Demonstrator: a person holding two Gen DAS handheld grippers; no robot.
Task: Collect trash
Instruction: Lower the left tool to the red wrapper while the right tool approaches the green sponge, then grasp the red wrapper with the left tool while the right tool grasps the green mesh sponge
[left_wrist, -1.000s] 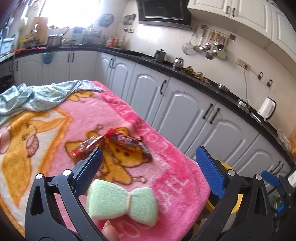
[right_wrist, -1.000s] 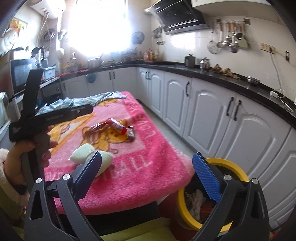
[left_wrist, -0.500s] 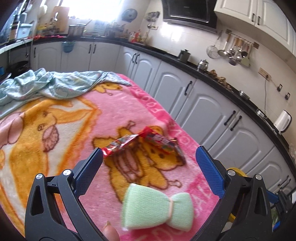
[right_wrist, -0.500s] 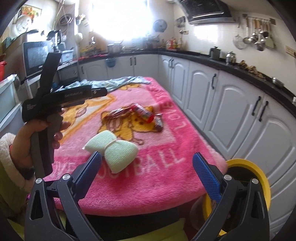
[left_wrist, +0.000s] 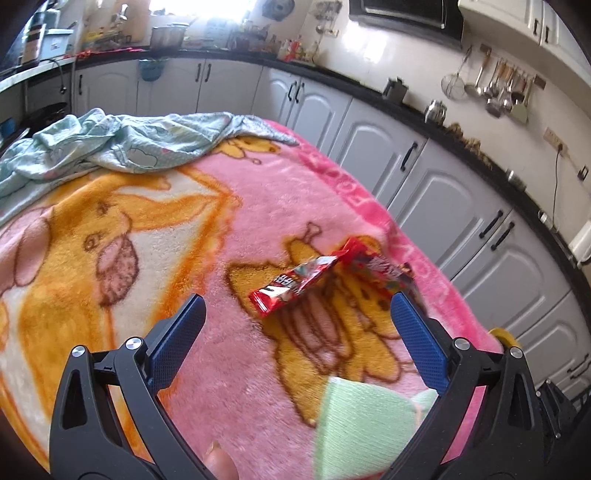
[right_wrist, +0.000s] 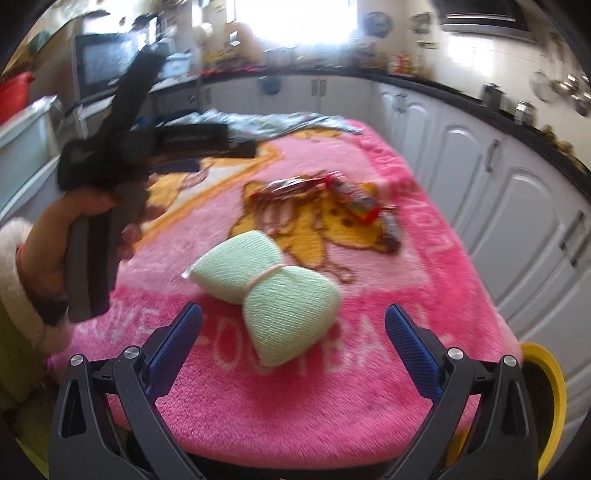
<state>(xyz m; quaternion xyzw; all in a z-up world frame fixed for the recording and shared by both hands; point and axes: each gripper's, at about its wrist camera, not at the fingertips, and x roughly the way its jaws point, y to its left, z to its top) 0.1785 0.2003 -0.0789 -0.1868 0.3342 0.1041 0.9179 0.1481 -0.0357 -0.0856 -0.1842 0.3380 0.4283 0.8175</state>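
Two red snack wrappers lie on the pink blanket (left_wrist: 258, 206): one flat wrapper (left_wrist: 295, 284) and a second one (left_wrist: 380, 269) just right of it. Both also show in the right wrist view (right_wrist: 295, 186) (right_wrist: 358, 205). My left gripper (left_wrist: 295, 332) is open and empty, hovering just short of the wrappers. My right gripper (right_wrist: 293, 334) is open and empty over the blanket's near edge, in front of a green bow-shaped sponge (right_wrist: 266, 288). The left gripper also shows in the right wrist view (right_wrist: 147, 144), held in a hand.
A yellow-rimmed trash bin (right_wrist: 546, 391) stands on the floor at the table's right corner. A crumpled light-blue cloth (left_wrist: 122, 144) lies at the blanket's far end. White kitchen cabinets (left_wrist: 443, 199) run along the right side.
Both grippers have moved forward and left over the table. The wrappers now lie nearer the left gripper's fingers. The sponge has slid to the bottom of the left view. The bin has moved to the view edges.
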